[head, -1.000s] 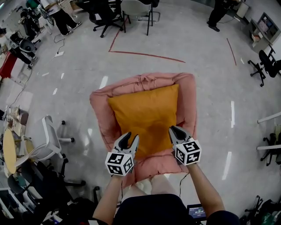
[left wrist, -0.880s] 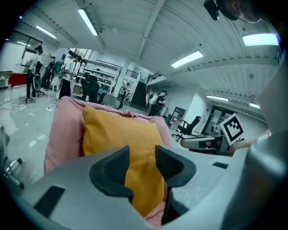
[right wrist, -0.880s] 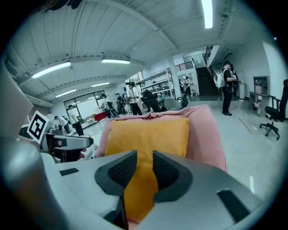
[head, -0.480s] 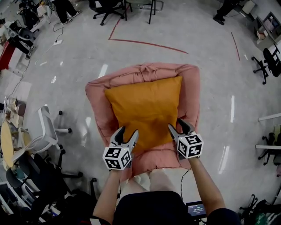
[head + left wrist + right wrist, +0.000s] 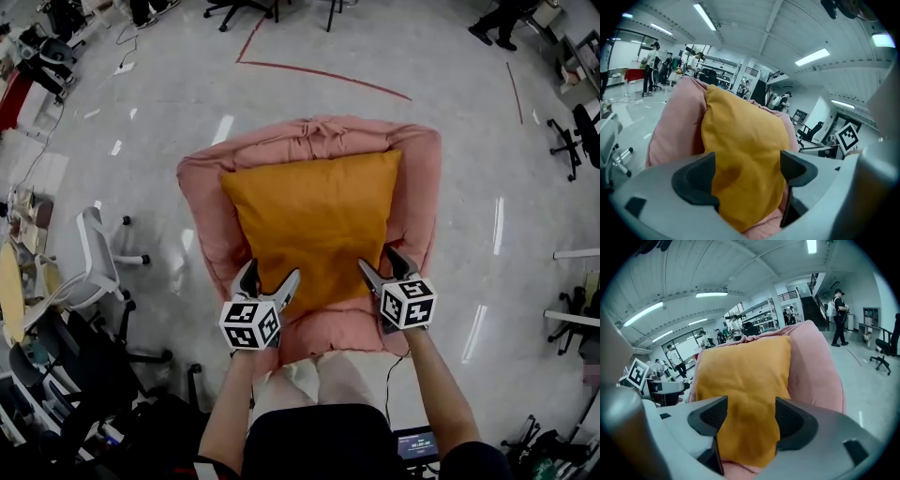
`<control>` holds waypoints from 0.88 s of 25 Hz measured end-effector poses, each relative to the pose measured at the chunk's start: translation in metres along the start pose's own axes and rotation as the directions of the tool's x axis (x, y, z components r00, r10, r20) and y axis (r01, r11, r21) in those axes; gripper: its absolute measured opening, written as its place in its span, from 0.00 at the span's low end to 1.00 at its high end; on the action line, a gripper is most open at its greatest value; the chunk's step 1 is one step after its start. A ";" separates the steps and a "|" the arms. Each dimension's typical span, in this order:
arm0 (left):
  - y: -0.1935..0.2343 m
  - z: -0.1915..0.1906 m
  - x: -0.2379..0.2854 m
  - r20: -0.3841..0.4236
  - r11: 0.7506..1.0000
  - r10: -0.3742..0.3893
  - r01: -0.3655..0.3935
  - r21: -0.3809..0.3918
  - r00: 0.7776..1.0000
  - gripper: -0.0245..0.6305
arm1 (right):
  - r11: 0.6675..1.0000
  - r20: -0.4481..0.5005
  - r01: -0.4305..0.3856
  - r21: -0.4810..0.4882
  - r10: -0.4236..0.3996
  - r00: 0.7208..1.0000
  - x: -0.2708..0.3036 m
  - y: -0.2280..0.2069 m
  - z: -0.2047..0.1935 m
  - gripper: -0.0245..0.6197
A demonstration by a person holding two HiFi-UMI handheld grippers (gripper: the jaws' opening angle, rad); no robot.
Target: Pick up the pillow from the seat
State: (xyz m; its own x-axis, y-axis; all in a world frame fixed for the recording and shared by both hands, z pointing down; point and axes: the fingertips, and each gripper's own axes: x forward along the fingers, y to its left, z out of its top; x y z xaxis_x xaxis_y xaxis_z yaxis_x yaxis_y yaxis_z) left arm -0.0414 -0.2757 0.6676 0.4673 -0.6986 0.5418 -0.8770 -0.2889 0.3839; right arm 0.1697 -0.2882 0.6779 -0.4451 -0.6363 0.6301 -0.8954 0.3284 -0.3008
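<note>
Since a second ago both grippers have closed in on the pillow's near edge, and their jaws, narrower then, are opening. Left gripper [image 5: 270, 274] and right gripper [image 5: 380, 262] have jaws apart, straddling the lower corners of the orange pillow [image 5: 309, 220], pads not pressing. The pillow lies on the pink seat [image 5: 424, 178], against its back. Risk: a shallow bite takes only cover fabric, or catches the seat cushion too, so the pillow slips or drags.
</note>
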 end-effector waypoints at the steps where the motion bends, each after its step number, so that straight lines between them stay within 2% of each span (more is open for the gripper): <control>1: 0.003 -0.001 0.001 0.002 1.000 0.006 -0.006 -0.010 1.000 0.69 | 1.000 -0.006 0.003 0.002 -0.003 1.000 0.002 -0.002 -0.003 0.51; 12: 0.029 -0.011 0.014 0.018 0.993 0.107 -0.106 -0.044 0.994 0.74 | 0.999 -0.027 0.029 0.033 -0.028 0.999 0.026 -0.025 -0.017 0.59; 22: 0.042 -0.019 0.032 -0.004 0.991 0.126 -0.127 -0.049 0.992 0.75 | 0.997 -0.033 0.052 0.049 -0.050 0.998 0.042 -0.042 -0.020 0.60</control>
State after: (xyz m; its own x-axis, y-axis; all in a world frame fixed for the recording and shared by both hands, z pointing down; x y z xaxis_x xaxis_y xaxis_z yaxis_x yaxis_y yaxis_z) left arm -0.0611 -0.2976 0.7149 0.3532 -0.7266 0.5894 -0.9226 -0.1661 0.3481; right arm 0.1887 -0.3146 0.7318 -0.3986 -0.6284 0.6680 -0.9170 0.2606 -0.3020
